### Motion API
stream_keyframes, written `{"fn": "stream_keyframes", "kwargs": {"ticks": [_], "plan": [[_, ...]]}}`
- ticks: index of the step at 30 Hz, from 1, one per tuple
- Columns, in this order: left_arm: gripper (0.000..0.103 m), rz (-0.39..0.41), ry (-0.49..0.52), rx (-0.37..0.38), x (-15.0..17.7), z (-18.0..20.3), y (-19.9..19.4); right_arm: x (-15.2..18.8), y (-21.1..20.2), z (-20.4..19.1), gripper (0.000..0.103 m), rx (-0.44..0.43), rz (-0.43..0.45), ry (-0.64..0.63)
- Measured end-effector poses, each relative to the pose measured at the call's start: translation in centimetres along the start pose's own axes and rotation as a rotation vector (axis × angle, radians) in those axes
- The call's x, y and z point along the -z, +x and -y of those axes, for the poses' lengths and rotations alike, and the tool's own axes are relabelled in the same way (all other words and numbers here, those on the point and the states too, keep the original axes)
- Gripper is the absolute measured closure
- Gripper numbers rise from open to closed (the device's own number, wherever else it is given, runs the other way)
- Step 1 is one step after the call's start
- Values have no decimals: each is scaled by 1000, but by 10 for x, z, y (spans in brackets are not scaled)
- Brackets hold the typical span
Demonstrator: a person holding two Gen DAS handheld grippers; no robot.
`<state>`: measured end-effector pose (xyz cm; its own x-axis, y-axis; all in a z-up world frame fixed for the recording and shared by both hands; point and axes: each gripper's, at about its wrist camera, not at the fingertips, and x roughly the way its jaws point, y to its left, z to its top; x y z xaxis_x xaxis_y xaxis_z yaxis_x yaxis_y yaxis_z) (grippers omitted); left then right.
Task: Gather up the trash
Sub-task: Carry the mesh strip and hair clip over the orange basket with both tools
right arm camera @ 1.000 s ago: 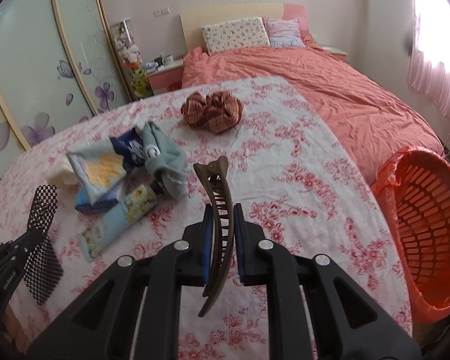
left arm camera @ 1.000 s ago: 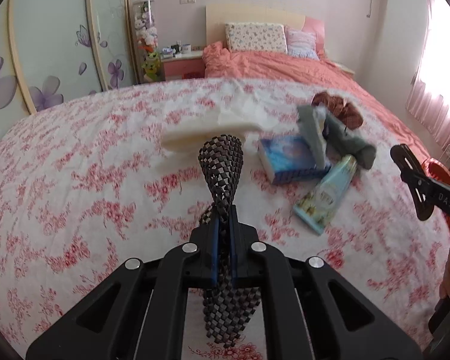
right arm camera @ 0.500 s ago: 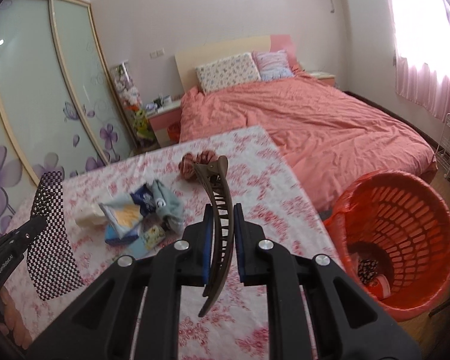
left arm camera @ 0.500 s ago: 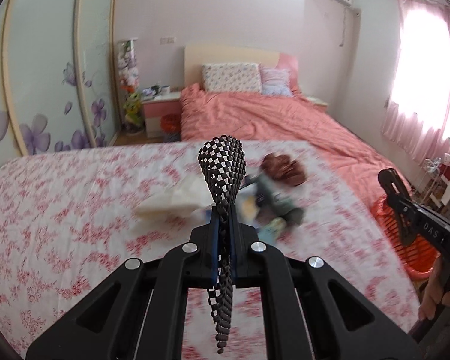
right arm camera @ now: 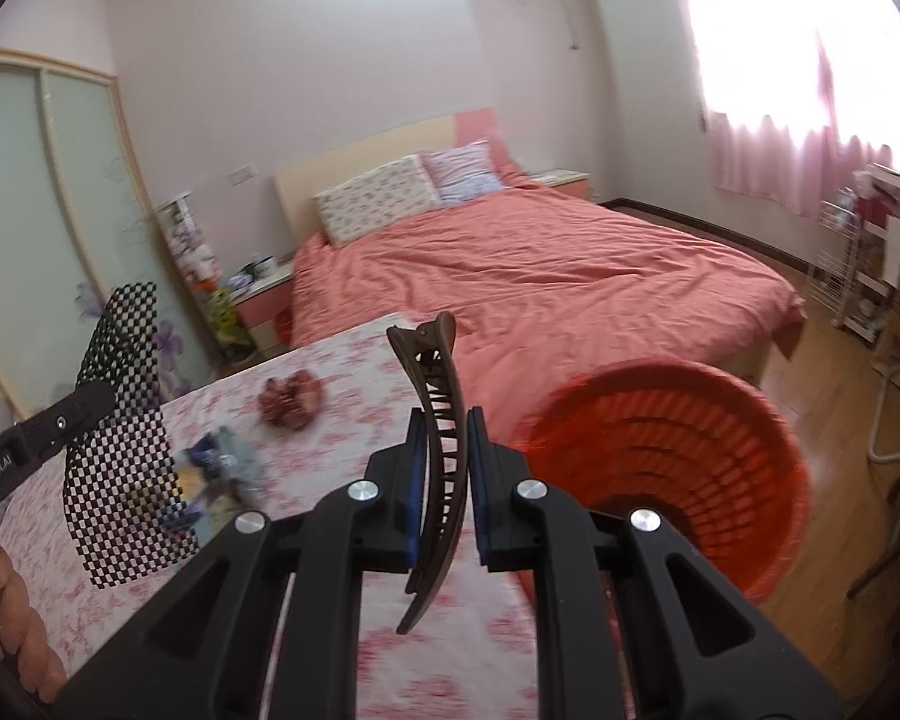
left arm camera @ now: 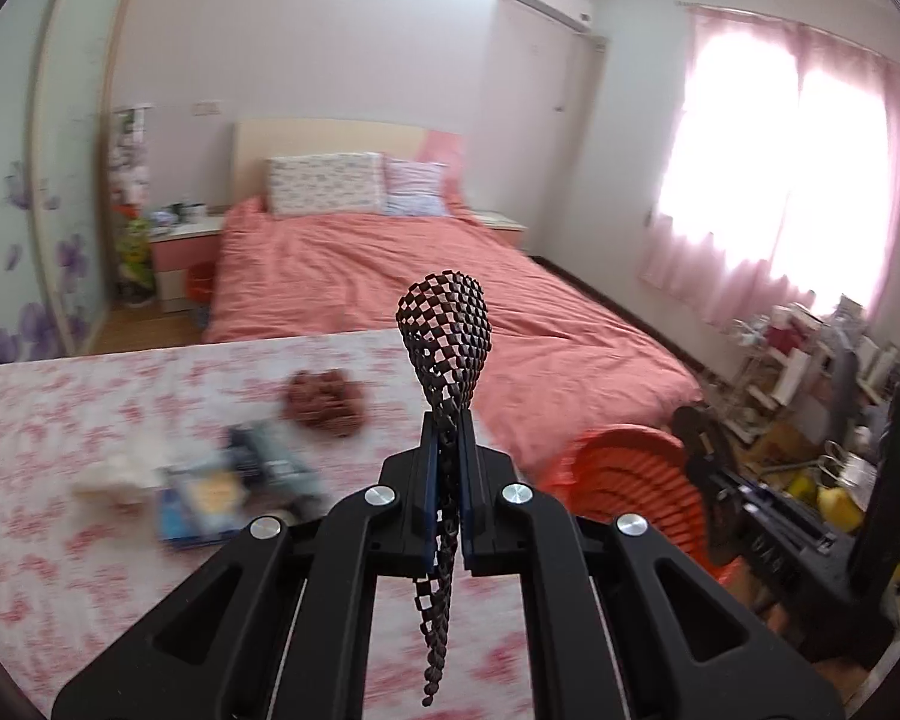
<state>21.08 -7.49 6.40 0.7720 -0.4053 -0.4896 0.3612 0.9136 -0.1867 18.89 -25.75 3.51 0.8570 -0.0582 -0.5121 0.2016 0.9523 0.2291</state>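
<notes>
Black-and-clear checkered mesh point(left arm camera: 445, 330), a soft netted piece: I have it clenched in my left gripper point(left arm camera: 447, 450), pinched to a narrow waist between the blue pads, flaring into a rounded fan above and trailing to a thin tail below. From the right wrist the same mesh point(right arm camera: 120, 444) shows broadside, a flat see-through sheet hanging from the left gripper point(right arm camera: 84, 405) over the tabletop.

Brown plastic clip point(right arm camera: 441, 438), long and curved with a row of teeth and a beaked tip: my right gripper point(right arm camera: 441, 426) is closed on it, blue pads pressing both sides, clip upright, tip away from the camera.

Orange slatted basket point(right arm camera: 720, 420): right wrist looks into its open mouth, just beyond the tabletop's right edge; its bottom is dark and blurred. Left wrist shows only part of its rim and wall point(left arm camera: 624, 480), with the right gripper's dark outline point(left arm camera: 705, 480) in front; the clip I cannot make out there.

Tabletop point(right arm camera: 342, 360) with pink floral cloth: carries a maroon scrunchie point(left arm camera: 324, 399) and a blurred heap of blue and grey packets point(left arm camera: 234, 480), both views.

Bed point(left arm camera: 360, 264) with coral cover and two pillows behind, both views. Left wrist alone shows a cluttered shelf point(left arm camera: 810, 348) under the window.
</notes>
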Motion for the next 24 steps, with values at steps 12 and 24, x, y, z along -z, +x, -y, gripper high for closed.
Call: {"fn": "stream_keyframes", "kwargs": {"ticks": [12,24], "plan": [[97,-80,95,198,5,103,77,-8,12,107,89,111,4,133],[53,-188,140,196,22,131,127,-1,55,156,70,126,-48,202]]}}
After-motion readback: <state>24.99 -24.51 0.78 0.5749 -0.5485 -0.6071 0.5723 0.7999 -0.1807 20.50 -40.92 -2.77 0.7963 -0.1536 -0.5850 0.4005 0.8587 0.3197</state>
